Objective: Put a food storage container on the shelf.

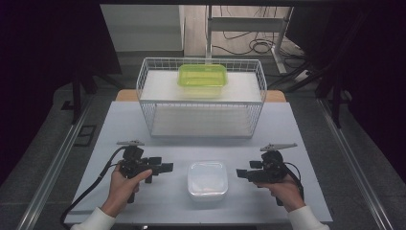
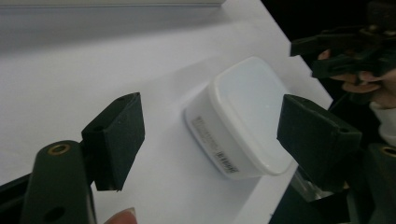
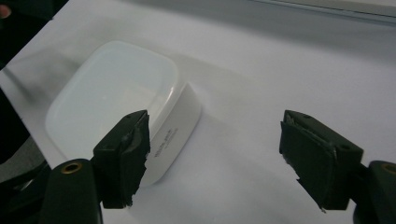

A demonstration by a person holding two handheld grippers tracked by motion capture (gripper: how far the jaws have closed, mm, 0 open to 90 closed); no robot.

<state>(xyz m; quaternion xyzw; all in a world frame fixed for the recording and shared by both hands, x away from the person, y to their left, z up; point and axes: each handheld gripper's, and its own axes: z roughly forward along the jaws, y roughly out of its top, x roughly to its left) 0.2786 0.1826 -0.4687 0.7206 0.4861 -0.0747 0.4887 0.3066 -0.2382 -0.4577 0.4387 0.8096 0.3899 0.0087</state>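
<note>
A white lidded container (image 1: 207, 179) lies on the table near the front edge, between my two grippers. My left gripper (image 1: 166, 168) sits to its left, jaws wide apart and pointing right at it, nothing between them. My right gripper (image 1: 241, 173) is on the other side, also open and empty, pointing left. In the left gripper view the container (image 2: 243, 116) lies ahead of the open left gripper (image 2: 210, 107), with the right gripper (image 2: 345, 46) beyond. In the right gripper view the container (image 3: 112, 93) is ahead and to the left of the open right gripper (image 3: 215, 121).
A white wire rack (image 1: 201, 103) stands at the back of the white table (image 1: 119, 124). A translucent green container (image 1: 202, 76) rests on its top shelf. Cables trail from both grippers toward the front edge. Dark floor and metal rails flank the table.
</note>
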